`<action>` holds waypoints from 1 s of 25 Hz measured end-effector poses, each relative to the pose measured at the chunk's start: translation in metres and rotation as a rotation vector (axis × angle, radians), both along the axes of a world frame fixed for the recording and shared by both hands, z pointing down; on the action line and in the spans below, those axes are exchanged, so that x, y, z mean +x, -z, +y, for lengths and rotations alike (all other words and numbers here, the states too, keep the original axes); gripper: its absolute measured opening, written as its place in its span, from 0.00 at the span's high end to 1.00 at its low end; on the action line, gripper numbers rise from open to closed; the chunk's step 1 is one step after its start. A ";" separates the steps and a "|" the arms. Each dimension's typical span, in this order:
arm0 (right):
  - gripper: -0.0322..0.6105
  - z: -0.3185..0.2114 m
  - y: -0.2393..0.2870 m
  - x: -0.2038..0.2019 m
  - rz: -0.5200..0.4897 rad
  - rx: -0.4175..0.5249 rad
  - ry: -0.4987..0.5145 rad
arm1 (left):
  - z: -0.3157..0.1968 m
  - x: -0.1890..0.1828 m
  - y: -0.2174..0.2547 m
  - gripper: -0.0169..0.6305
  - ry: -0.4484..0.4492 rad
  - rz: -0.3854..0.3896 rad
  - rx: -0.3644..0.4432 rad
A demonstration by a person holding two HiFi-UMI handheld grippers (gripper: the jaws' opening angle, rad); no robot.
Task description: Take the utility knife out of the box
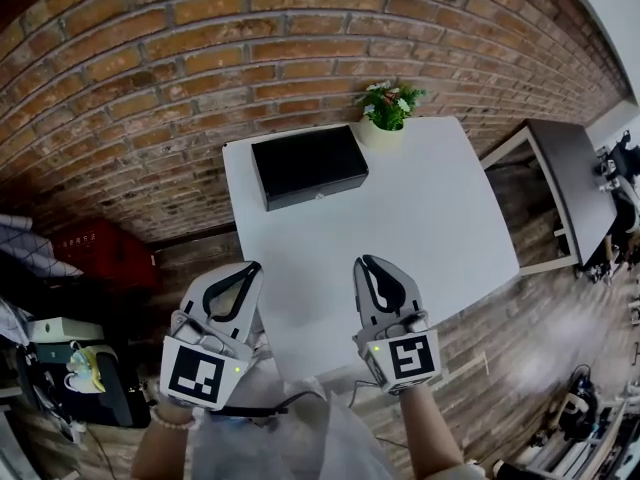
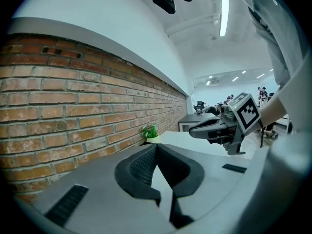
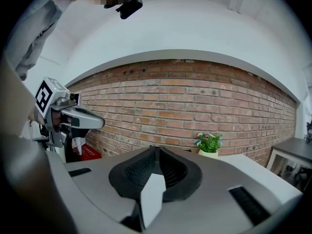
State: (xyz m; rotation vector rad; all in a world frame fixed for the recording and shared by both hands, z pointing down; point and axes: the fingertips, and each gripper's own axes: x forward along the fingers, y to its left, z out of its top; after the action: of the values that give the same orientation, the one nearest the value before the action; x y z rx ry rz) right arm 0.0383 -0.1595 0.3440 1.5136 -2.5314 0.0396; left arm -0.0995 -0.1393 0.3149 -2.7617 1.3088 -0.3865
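Note:
A closed black box (image 1: 308, 165) lies at the far left of the white table (image 1: 400, 228), next to the brick wall. The utility knife is not in sight. My left gripper (image 1: 250, 267) hovers at the table's near left corner, jaws shut with nothing between them. My right gripper (image 1: 364, 262) hangs over the near part of the table, jaws shut and empty as well. Both point toward the box, well short of it. In the left gripper view my left gripper (image 2: 156, 146) has tips that meet; in the right gripper view my right gripper (image 3: 155, 147) shows the same.
A small potted plant (image 1: 388, 108) stands at the table's far edge, right of the box. A dark side table (image 1: 575, 183) sits to the right. A red crate (image 1: 95, 248) and clutter lie on the floor at the left.

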 end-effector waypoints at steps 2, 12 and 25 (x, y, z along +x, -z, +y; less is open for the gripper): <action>0.86 -0.011 -0.005 -0.003 0.002 0.005 -0.002 | -0.006 -0.001 -0.006 0.95 -0.014 -0.009 -0.004; 0.86 -0.061 -0.044 -0.007 0.048 -0.050 -0.020 | -0.035 0.009 -0.031 0.95 -0.033 0.017 -0.059; 0.86 -0.130 -0.116 -0.007 0.092 -0.184 -0.062 | -0.071 0.012 -0.063 0.95 -0.038 -0.002 -0.098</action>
State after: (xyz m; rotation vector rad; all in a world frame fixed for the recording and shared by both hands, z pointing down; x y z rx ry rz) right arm 0.0310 -0.2893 0.4600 1.4861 -2.3385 0.2013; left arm -0.0875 -0.2105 0.3778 -2.8601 1.2687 -0.4624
